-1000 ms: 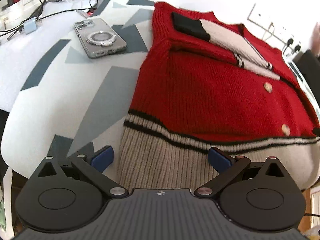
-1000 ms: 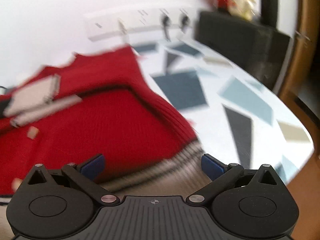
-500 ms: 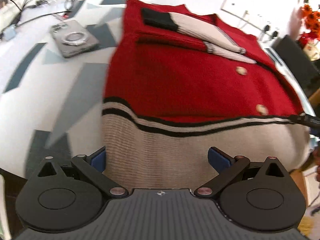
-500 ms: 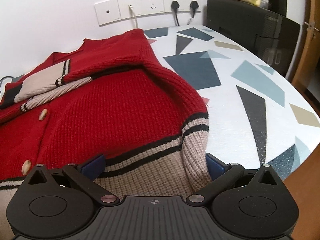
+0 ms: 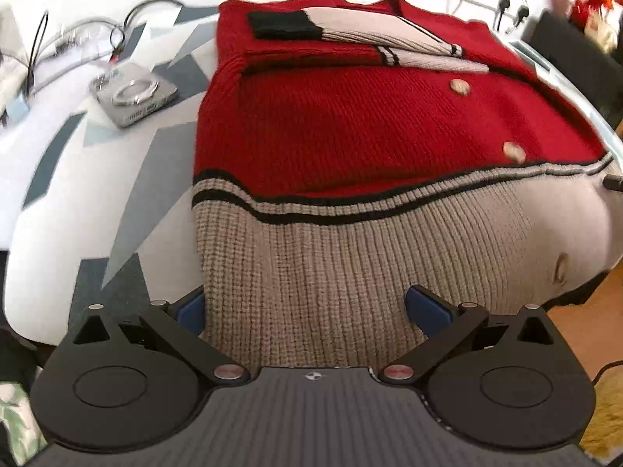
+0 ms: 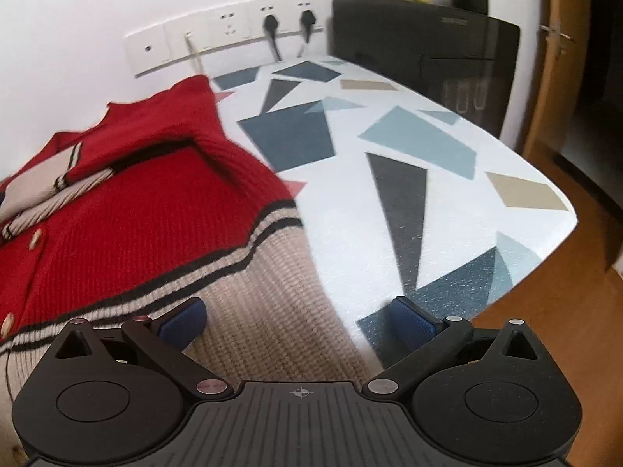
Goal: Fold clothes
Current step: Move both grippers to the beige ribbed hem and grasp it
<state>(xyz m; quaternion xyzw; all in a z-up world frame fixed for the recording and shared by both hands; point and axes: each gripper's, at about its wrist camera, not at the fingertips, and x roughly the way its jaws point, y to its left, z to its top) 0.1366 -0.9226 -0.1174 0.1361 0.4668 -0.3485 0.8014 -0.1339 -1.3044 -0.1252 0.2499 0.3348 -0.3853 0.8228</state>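
So the biggest thing here is the counter [image 6: 428, 202], white with blue, grey and tan shards printed on it. On it lies the cardigan [image 5: 350, 136], red knit with a beige ribbed hem [image 5: 350, 264] that reaches the near counter edge at 6 o'clock in the left view. Both sleeves [image 5: 389, 43] are already folded in across the chest up at 12 o'clock, cuffs overlapping, and the sides look tucked into a neat rectangle. So my read: the sleeve and side folds are in place, and what's left is bringing the hem up toward the collar, maybe once more after that to make it compact.

The left hand-held gripper [image 5: 307, 311] sits at the hem's left corner with its jaws spread wide, the beige rib lying between them, not clamped on anything as far as I can see. The right hand-held gripper [image 6: 300, 319] is at the hem's right corner, also spread wide, its left pad over the knit and its right pad over bare counter. Looks to me like both are lined up to pinch the hem corners, but that's a guess.

Small stuff: a phone [image 5: 132, 93] with a ring holder at 10 o'clock in the left view, cables [image 5: 78, 39] beyond it, and wall sockets [image 6: 233, 35] at 12 o'clock in the right view.
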